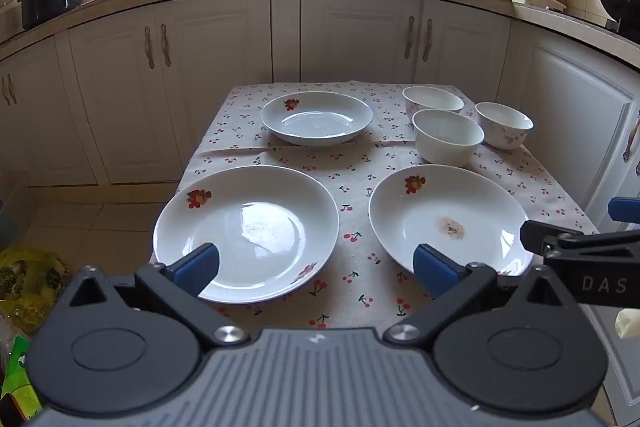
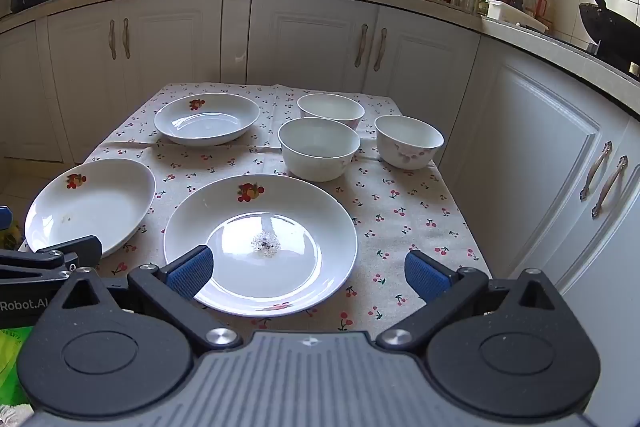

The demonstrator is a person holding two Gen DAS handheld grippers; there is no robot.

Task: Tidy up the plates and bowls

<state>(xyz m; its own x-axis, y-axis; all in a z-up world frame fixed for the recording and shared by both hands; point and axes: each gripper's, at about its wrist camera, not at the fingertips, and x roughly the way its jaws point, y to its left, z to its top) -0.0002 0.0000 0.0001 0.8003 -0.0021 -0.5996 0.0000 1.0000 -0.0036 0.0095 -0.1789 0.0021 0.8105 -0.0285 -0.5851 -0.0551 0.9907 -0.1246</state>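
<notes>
Three white plates with a fruit print lie on a cherry-print tablecloth [image 1: 352,251]: a near left plate [image 1: 246,231], a near right plate [image 1: 448,215] with a brown stain, and a far plate [image 1: 316,117]. Three white bowls [image 1: 448,137] stand at the far right, apart. My left gripper [image 1: 316,267] is open and empty above the near table edge between the two near plates. In the right wrist view my right gripper [image 2: 308,273] is open and empty over the near edge of the stained plate [image 2: 260,243]; the left plate [image 2: 90,205], the far plate [image 2: 207,118] and the bowls [image 2: 319,153] show too.
The table [image 2: 400,227] stands before white kitchen cabinets [image 1: 352,39]. The counter behind holds a sink tap, bottles, a knife block and a wok [image 2: 608,23]. A yellow bag [image 1: 28,283] lies on the floor at the left. Cabinets run close along the table's right side.
</notes>
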